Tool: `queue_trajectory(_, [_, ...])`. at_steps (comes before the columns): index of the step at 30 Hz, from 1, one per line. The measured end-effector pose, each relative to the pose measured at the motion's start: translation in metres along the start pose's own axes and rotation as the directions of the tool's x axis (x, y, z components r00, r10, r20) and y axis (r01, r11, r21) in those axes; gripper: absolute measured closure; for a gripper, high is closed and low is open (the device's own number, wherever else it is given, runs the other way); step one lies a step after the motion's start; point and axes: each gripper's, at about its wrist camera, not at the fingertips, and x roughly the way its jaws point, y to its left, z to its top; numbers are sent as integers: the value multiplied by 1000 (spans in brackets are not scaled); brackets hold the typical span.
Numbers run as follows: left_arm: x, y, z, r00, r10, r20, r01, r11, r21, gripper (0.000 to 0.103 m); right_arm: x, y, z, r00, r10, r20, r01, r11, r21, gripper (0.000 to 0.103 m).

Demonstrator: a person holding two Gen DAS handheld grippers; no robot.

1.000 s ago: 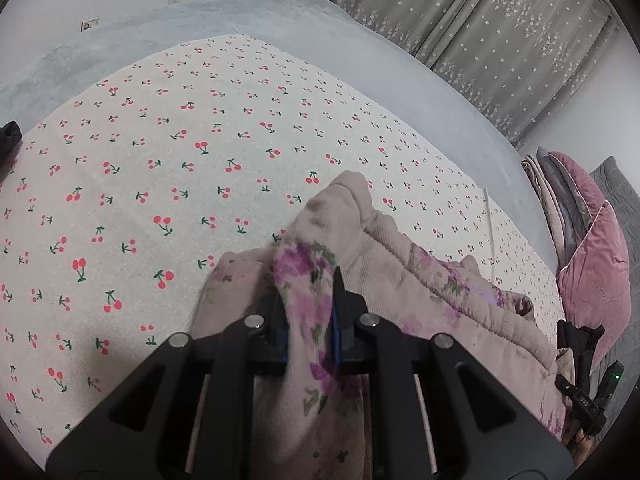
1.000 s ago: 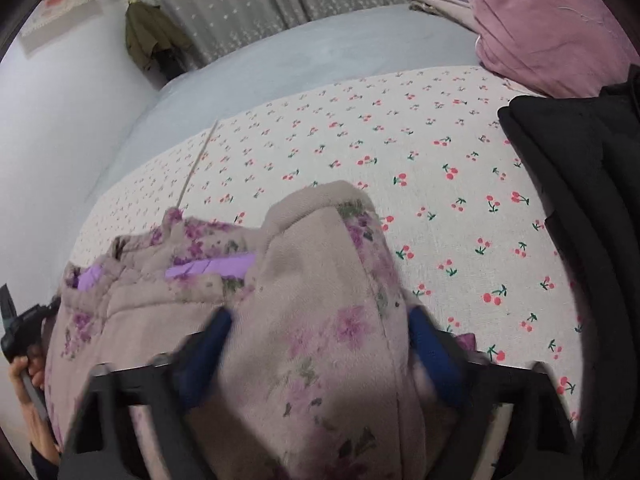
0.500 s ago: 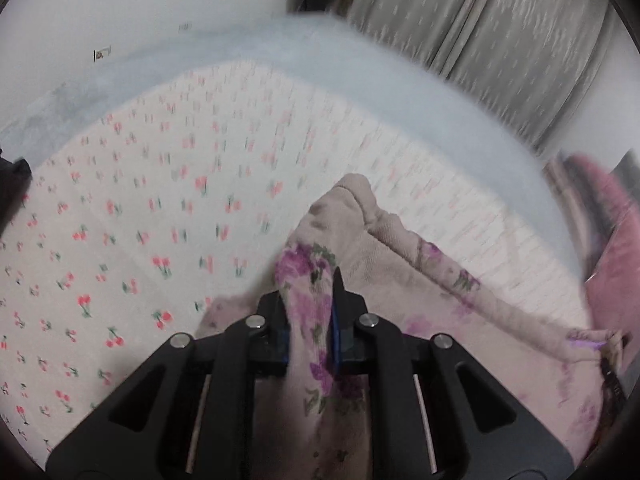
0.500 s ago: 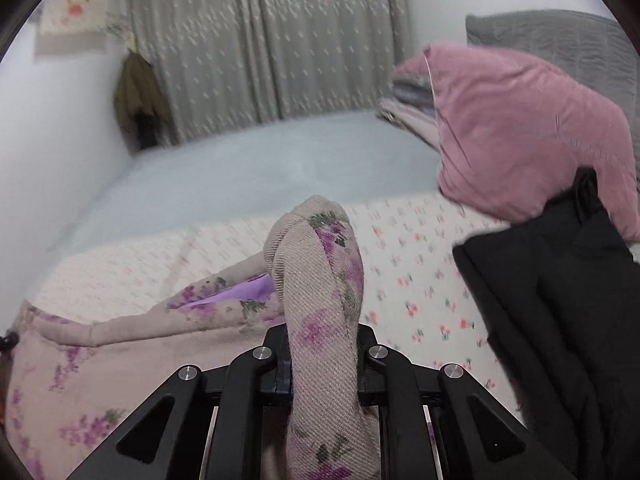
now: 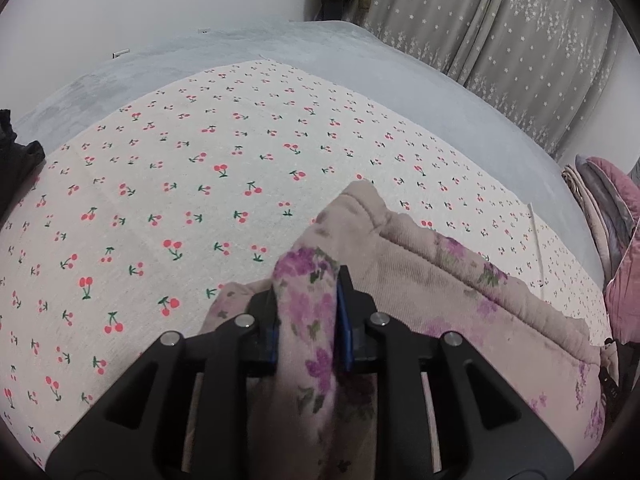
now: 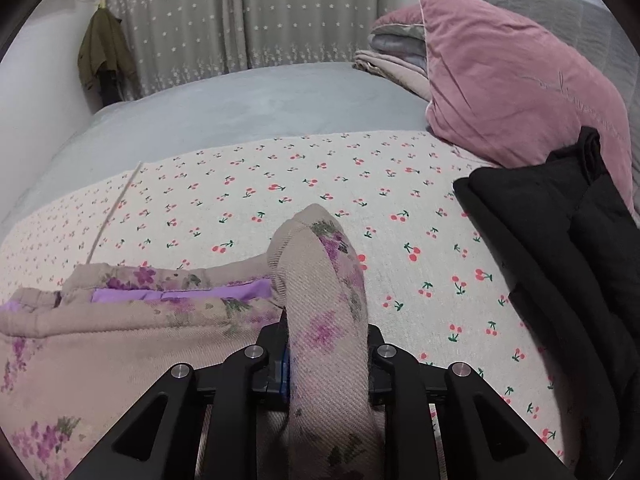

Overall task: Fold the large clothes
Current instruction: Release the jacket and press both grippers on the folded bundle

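A black padded coat lies heaped on the right of the cherry-print sheet, against a pink velvet pillow, with folded bedding beyond. An olive jacket hangs by the starred grey curtain. No readable writing anywhere. The left gripper and right gripper each pinch a bunched edge of the beige floral garment, which is stretched between them over the near sheet.

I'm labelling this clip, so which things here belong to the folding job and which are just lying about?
In the job:
floral garment
left gripper, shut on it
right gripper, shut on it
cherry-print sheet

Lying about:
pink pillow
black jacket
folded blankets
curtain
hanging green coat
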Motion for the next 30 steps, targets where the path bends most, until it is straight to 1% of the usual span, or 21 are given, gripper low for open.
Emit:
queue_trajectory(1, [-2,2,1,1000,-14,5,14,1000,-8,77,-1,1,-1,1000,-2,0,2,1000,0,74])
queue_trajectory(2, [-6,3,2,999,-31,10,31,999,-16,74,-1,-1,-1,1000,-8,-4,8,1000,11,66])
queue_trajectory(3, [-10,5,4,999,-49,10,49,999,-23,72,-3,-3,-3,1000,-7,-10,7,1000,29,53])
queue_trajectory(4, [-19,9,8,997,-81,9,81,996,-37,68,-4,-8,-3,1000,0,-16,1,999,50,46])
queue_trajectory(5, [-29,12,10,995,-103,11,104,993,-48,61,-9,-14,-3,999,28,-26,-26,996,85,42])
queue_trajectory(6, [-43,16,13,991,-128,27,129,990,-58,57,-18,-23,-3,997,73,-26,-69,989,132,42])
queue_trajectory(8, [-78,22,13,981,-172,91,177,983,-55,37,-45,-38,-2,991,131,1,-128,965,229,40])
queue_trajectory(10, [-109,28,9,967,-199,160,211,975,-67,27,-88,-48,-6,986,153,63,-164,950,265,36])
queue_trajectory(12, [-134,29,3,958,-226,178,242,968,-71,26,-129,-49,-18,982,150,116,-174,954,244,28])
queue_trajectory(14, [-151,19,-12,950,-273,151,279,960,-21,26,-164,-47,-42,974,174,148,-206,949,240,19])
queue_trajectory(15, [-158,10,-23,948,-287,141,288,958,14,26,-175,-44,-54,968,203,147,-234,943,235,19])
queue_trajectory(16, [-165,-1,-39,949,-281,141,274,960,66,26,-186,-36,-72,960,253,117,-273,940,206,19])
queue_trajectory(17, [-170,-11,-53,954,-261,147,245,962,118,26,-189,-29,-81,957,276,83,-287,941,177,19])
queue_trajectory(18, [-172,-26,-69,962,-228,152,200,963,180,26,-192,-17,-95,956,290,37,-292,948,130,19])
queue_trajectory(19, [-171,-36,-82,967,-213,139,181,960,212,26,-193,-7,-104,958,287,16,-287,953,95,19])
queue_trajectory(22, [-157,-54,-104,972,-229,47,210,945,252,26,-188,36,-133,969,244,-33,-246,967,-71,19])
queue_trajectory(24, [-145,-65,-115,975,-222,8,211,939,272,26,-182,61,-140,972,230,-36,-233,961,-148,19])
queue_trajectory(25, [-137,-71,-121,980,-201,-11,195,933,301,26,-179,68,-140,975,220,-27,-221,961,-169,19])
queue_trajectory(27, [-121,-82,-127,992,-115,-48,125,918,378,26,-172,74,-136,976,216,-10,-214,958,-190,19])
queue_trajectory(28, [-115,-80,-124,995,-89,-55,103,923,371,24,-163,73,-132,974,226,-22,-226,958,-176,18])
queue_trajectory(30, [-109,-68,-114,991,-103,-81,122,953,278,24,-148,73,-127,969,240,-64,-247,957,-150,12])
